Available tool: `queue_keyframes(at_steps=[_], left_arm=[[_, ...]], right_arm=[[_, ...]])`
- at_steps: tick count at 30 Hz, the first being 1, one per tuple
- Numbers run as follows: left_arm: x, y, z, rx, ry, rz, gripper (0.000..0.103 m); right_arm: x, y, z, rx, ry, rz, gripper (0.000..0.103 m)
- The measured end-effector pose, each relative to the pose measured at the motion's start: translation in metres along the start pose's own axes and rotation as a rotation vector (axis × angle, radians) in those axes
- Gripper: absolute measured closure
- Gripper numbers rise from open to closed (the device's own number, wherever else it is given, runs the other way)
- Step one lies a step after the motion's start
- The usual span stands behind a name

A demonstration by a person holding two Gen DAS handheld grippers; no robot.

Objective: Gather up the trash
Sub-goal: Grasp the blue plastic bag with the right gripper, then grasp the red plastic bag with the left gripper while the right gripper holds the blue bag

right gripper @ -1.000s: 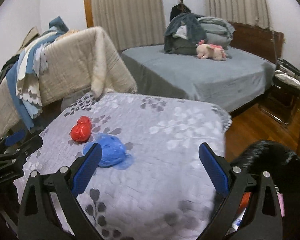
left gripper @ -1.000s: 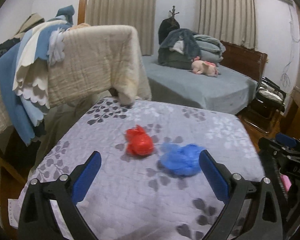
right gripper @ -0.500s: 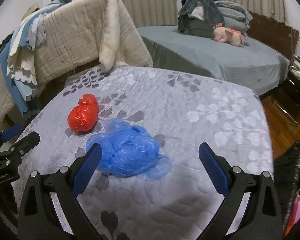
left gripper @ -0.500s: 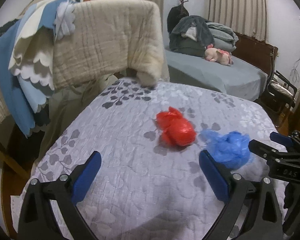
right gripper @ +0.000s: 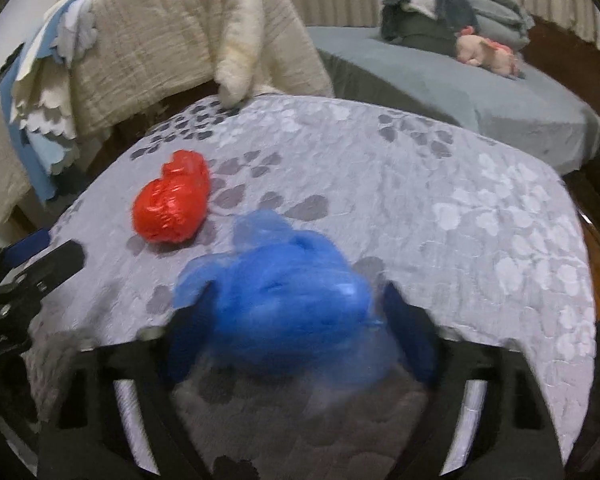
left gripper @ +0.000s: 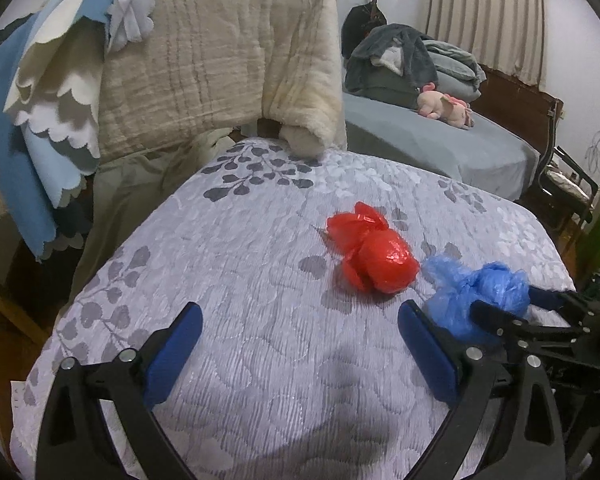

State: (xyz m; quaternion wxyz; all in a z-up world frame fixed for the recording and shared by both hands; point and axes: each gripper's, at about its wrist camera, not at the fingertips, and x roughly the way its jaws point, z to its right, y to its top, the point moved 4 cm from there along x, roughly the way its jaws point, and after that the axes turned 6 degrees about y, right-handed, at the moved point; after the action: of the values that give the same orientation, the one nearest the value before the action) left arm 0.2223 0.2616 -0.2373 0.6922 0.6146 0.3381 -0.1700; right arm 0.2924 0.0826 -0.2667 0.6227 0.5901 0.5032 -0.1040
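Note:
A crumpled red plastic bag (left gripper: 374, 258) lies on the grey leaf-patterned quilt (left gripper: 240, 264), also in the right wrist view (right gripper: 172, 204). A crumpled blue plastic bag (left gripper: 476, 294) lies just right of it. My left gripper (left gripper: 300, 350) is open and empty, short of the red bag. My right gripper (right gripper: 296, 332) straddles the blue bag (right gripper: 284, 308), its jaws still apart, one on each side; the view is blurred. From the left wrist view the right gripper's fingers (left gripper: 496, 318) reach the blue bag from the right.
A cream blanket (left gripper: 220, 64) and blue and white cloths (left gripper: 40, 120) hang over a rail behind the quilt. A grey bed (left gripper: 440, 148) with piled clothes and a pink plush toy (left gripper: 444, 106) stands beyond. A dark chair (left gripper: 568, 184) stands at the right.
Both grippers moved forward over the quilt. The right gripper came down around the blue bag, which now fills the space between its fingers. The left gripper neared the red bag.

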Motion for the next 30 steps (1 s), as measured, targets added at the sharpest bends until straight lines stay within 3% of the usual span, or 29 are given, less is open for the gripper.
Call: queue_keyframes(at_steps=[7,16,23,28,30], left_arm=[[0.007,0.006,0.016,0.008,-0.025,-0.005,0.007],[0.027,0.024,0.047,0.041,-0.055,-0.001,0.007],[0.061,0.031,0.065,0.058,-0.050,-0.059,0.009],[0.080,0.029,0.068,0.050,-0.067,-0.129,0.023],[0.082,0.027,0.068,0.048,-0.060,-0.140,0.039]], right_arm=[[-0.009,0.000,0.002,0.004,0.029,0.016,0.051],[-0.023,0.018,0.047,0.056,-0.037,0.072,0.051],[-0.022,0.022,0.070,0.079,-0.060,0.075,0.050],[-0.022,0.022,0.074,0.091,-0.052,0.072,0.050],[-0.023,0.020,0.073,0.094,-0.050,0.071,0.050]])
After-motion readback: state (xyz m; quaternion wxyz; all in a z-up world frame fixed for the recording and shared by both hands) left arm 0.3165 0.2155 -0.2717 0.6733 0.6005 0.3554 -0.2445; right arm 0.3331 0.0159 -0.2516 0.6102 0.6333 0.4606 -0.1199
